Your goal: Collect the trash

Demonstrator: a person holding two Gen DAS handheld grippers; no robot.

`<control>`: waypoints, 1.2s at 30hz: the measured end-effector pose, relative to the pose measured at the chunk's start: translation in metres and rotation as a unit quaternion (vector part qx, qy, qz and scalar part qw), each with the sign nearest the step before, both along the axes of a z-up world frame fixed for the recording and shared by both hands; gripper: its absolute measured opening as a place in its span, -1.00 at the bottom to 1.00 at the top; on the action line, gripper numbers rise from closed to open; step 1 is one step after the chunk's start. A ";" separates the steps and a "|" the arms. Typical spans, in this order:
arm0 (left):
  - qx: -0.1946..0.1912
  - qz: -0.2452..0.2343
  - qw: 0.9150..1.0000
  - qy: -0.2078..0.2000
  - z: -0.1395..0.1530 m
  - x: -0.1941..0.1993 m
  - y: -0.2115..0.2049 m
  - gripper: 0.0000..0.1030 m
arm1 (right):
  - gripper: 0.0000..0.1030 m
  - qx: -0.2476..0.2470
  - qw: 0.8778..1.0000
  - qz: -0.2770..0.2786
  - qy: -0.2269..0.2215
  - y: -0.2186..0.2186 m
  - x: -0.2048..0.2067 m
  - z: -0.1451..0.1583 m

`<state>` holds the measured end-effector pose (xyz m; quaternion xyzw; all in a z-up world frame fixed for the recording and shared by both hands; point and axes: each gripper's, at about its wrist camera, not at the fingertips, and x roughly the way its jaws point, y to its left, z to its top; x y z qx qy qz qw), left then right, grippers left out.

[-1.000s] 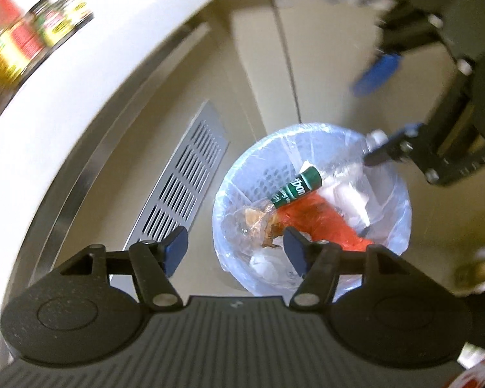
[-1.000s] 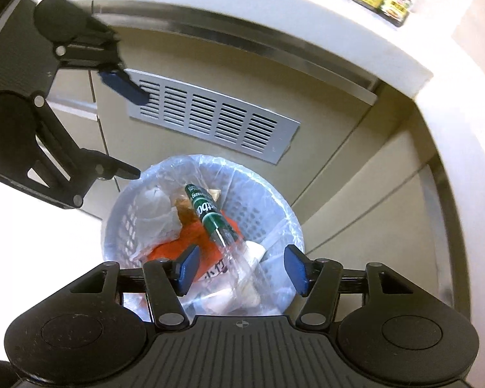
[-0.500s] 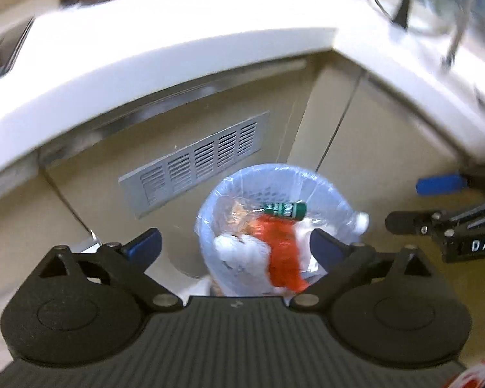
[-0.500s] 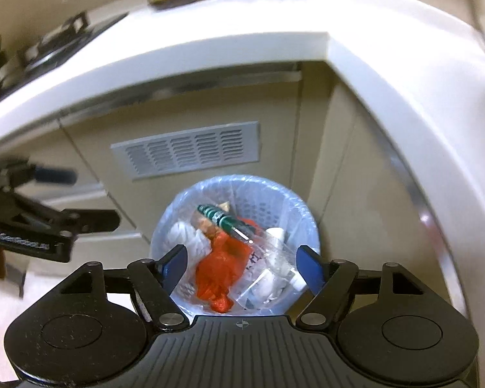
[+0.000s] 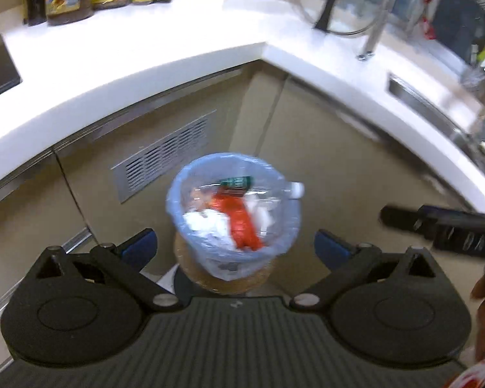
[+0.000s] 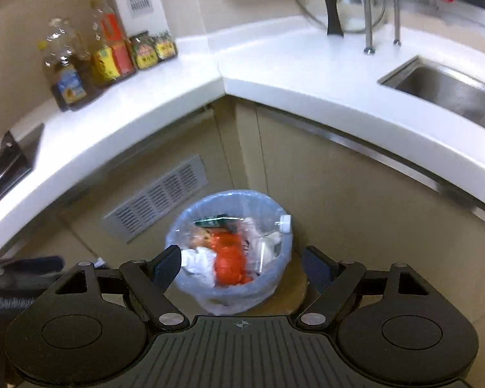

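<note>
Round bin on the floor below the counter's inner corner
Clear-lined bin [image 5: 207, 245] holds crumpled white paper [image 5: 207, 221], orange wrapper [image 5: 239, 223], green-labelled bottle [image 5: 237, 182]; left gripper [image 5: 236, 247] and right gripper [image 6: 241, 266] fingers opening, empty.

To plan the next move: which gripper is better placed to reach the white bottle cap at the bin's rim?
Probably right. The cap sticks out on the bin's right side, the side where the right gripper hangs, its empty jaws opening. The left gripper, also opening, faces the bin's middle.
</note>
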<state>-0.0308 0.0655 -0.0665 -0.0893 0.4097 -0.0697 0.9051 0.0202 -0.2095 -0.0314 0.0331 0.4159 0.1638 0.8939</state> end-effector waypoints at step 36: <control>0.025 0.066 0.995 -0.070 0.089 -0.035 -0.011 0.99 | 0.61 -0.005 0.997 0.016 -0.069 -0.004 -0.037 0.072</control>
